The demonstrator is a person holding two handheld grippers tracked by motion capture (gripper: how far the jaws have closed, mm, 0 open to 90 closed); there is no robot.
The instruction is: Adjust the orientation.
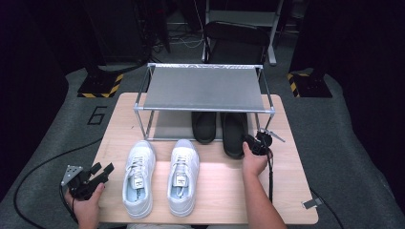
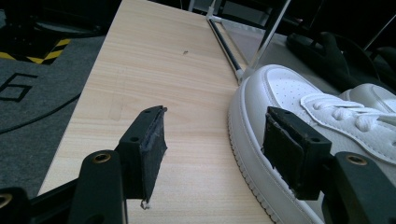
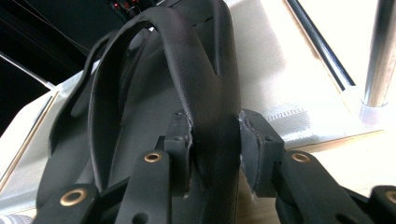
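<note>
Two black slip-on shoes stand side by side under the metal shoe rack [image 1: 203,88], toes inward. My right gripper [image 1: 252,142] is shut on the heel rim of the right black shoe [image 1: 234,131]. In the right gripper view both pads of the right gripper [image 3: 215,121] press on that shoe's raised rim [image 3: 196,60]. The left black shoe [image 1: 204,126] stands free. My left gripper [image 1: 106,171] rests open at the table's left front edge. In its own view the left gripper [image 2: 215,114] holds nothing, with the left white sneaker [image 2: 299,93] beside its right jaw.
A pair of white sneakers [image 1: 138,176] [image 1: 182,175] stands in front of the rack on the wooden table [image 1: 224,191]. The rack's chrome leg [image 3: 380,51] rises close to the right of the held shoe. Its top shelf is bare. Cables trail over the grey floor.
</note>
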